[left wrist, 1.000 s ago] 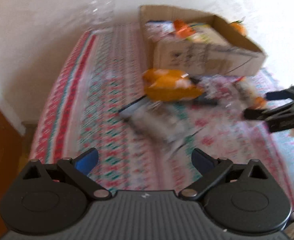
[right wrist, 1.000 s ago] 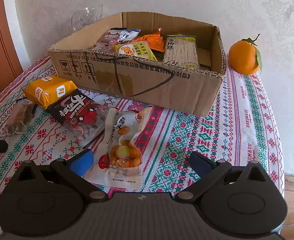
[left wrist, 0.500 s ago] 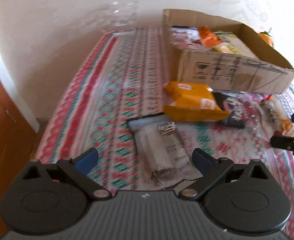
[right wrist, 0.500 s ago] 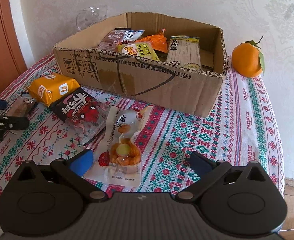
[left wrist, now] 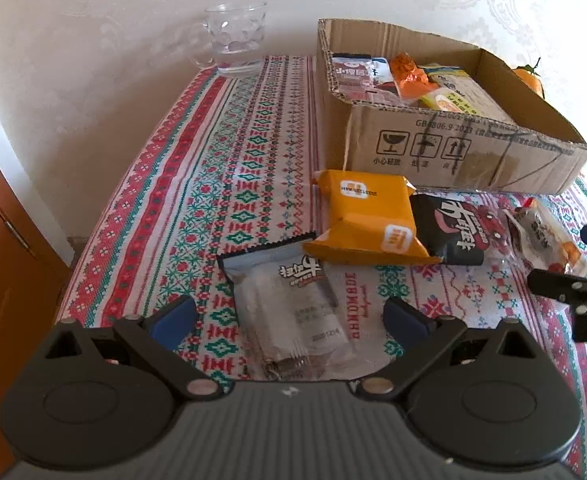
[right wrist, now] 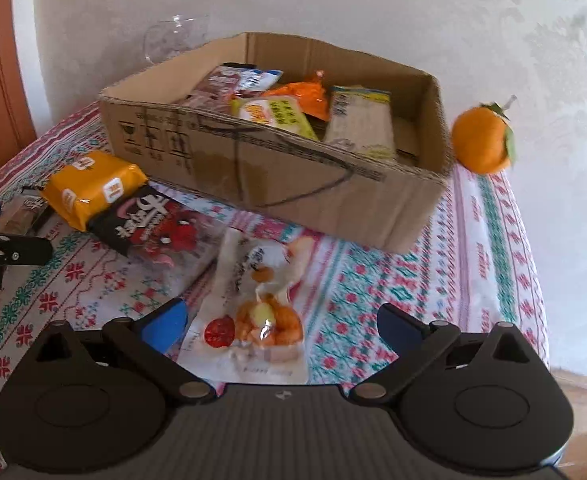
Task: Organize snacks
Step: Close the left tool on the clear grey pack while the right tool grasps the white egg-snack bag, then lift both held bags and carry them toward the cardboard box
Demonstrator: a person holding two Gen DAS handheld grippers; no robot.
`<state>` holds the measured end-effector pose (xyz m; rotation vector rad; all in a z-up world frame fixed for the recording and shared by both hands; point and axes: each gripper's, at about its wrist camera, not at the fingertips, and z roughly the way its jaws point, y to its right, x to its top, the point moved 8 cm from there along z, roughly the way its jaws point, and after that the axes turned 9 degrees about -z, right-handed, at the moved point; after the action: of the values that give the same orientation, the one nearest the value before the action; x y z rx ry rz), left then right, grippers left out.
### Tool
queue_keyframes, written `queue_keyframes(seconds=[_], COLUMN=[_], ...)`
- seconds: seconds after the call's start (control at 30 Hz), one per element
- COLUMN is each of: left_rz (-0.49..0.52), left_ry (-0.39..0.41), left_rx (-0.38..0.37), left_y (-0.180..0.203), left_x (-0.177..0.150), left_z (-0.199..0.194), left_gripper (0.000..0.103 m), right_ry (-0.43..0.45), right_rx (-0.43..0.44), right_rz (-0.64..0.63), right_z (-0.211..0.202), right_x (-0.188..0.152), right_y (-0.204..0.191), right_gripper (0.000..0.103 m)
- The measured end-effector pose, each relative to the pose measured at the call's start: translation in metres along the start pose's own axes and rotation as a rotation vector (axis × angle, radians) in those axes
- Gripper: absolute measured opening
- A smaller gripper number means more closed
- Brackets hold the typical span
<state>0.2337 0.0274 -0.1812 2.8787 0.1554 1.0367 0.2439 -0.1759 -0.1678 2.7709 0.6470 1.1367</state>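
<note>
A cardboard box [left wrist: 469,152] [right wrist: 277,184] with several snack packs inside stands at the back of the patterned table. In front of it lie an orange pack [left wrist: 367,216] [right wrist: 93,188], a black-and-red pack [left wrist: 459,226] [right wrist: 157,228], a clear pack of orange pieces [right wrist: 259,312] [left wrist: 545,236] and a grey pack [left wrist: 293,312] [right wrist: 21,214]. My left gripper [left wrist: 289,318] is open, straddling the grey pack without touching it. My right gripper [right wrist: 279,322] is wide, its jaws closing around the clear pack, pads apart from it.
A glass mug [left wrist: 237,40] stands by the wall at the back left. An orange fruit with a leaf [right wrist: 483,144] sits right of the box. The tablecloth [left wrist: 213,184] ends at a wooden door [left wrist: 1,264] on the left and a drop on the right.
The left view has swung from blurred motion to a steady look at the grey pack, now between its fingers. The right gripper came down closer over the clear pack and its fingers narrowed a little.
</note>
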Motion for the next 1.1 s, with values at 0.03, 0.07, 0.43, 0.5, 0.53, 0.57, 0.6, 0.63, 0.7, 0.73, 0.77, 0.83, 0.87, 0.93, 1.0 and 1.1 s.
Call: queue_keyframes(seconds=[0.03, 0.07, 0.43, 0.5, 0.53, 0.57, 0.6, 0.63, 0.7, 0.73, 0.77, 0.83, 0.87, 0.93, 1.0, 1.1], left_rz=[-0.004, -0.005, -0.004, -0.003, 0.0, -0.001, -0.006, -0.009, -0.013, -0.015, -0.016, -0.02, -0.02, -0.017, -0.01, 0.005], left_ry=[-0.002, -0.003, 0.004, 0.014, 0.019, 0.019, 0.021, 0.025, 0.032, 0.035, 0.038, 0.045, 0.047, 0.041, 0.032, 0.02], left_rx=[0.003, 0.003, -0.015, -0.016, -0.018, -0.018, -0.016, -0.013, -0.013, -0.012, -0.01, -0.008, -0.009, -0.013, -0.019, -0.024], left_y=[0.0, 0.001, 0.007, 0.007, 0.007, 0.008, 0.007, 0.007, 0.005, 0.004, 0.003, 0.001, -0.001, -0.003, -0.003, -0.004], left_x=[0.0, 0.0, 0.0, 0.001, 0.001, 0.001, 0.002, 0.003, 0.004, 0.004, 0.005, 0.006, 0.007, 0.007, 0.008, 0.006], left_z=[0.0, 0.0, 0.001, -0.001, -0.002, -0.003, -0.003, -0.003, -0.004, -0.004, -0.005, -0.006, -0.006, -0.006, -0.006, -0.009], left_gripper=[0.1, 0.1, 0.094, 0.088, 0.085, 0.082, 0.08, 0.077, 0.073, 0.07, 0.065, 0.055, 0.051, 0.049, 0.048, 0.047], right_ry=[-0.001, 0.001, 0.013, 0.016, 0.009, 0.008, 0.015, 0.017, 0.023, 0.026, 0.026, 0.022, 0.023, 0.025, 0.029, 0.033], right_rx=[0.0, 0.001, -0.02, -0.014, -0.011, -0.022, -0.031, -0.031, -0.023, -0.014, -0.01, -0.006, -0.008, -0.011, -0.007, 0.004], right_rz=[0.009, 0.011, -0.006, -0.02, -0.031, -0.039, -0.043, -0.051, -0.051, -0.052, -0.052, -0.056, -0.059, -0.06, -0.051, -0.039], right_z=[0.0, -0.001, -0.005, -0.009, -0.009, -0.008, -0.007, -0.006, -0.003, -0.002, -0.002, -0.003, -0.003, -0.006, -0.01, -0.016], right_x=[0.001, 0.002, 0.005, 0.004, 0.003, 0.004, 0.005, 0.005, 0.008, 0.009, 0.01, 0.01, 0.01, 0.009, 0.008, 0.008], right_y=[0.0, -0.002, -0.005, -0.007, -0.008, -0.008, -0.009, -0.01, -0.011, -0.012, -0.012, -0.013, -0.014, -0.015, -0.014, -0.012], right_gripper=[0.094, 0.09, 0.059, 0.059, 0.06, 0.062, 0.065, 0.065, 0.064, 0.064, 0.06, 0.056, 0.054, 0.053, 0.051, 0.051])
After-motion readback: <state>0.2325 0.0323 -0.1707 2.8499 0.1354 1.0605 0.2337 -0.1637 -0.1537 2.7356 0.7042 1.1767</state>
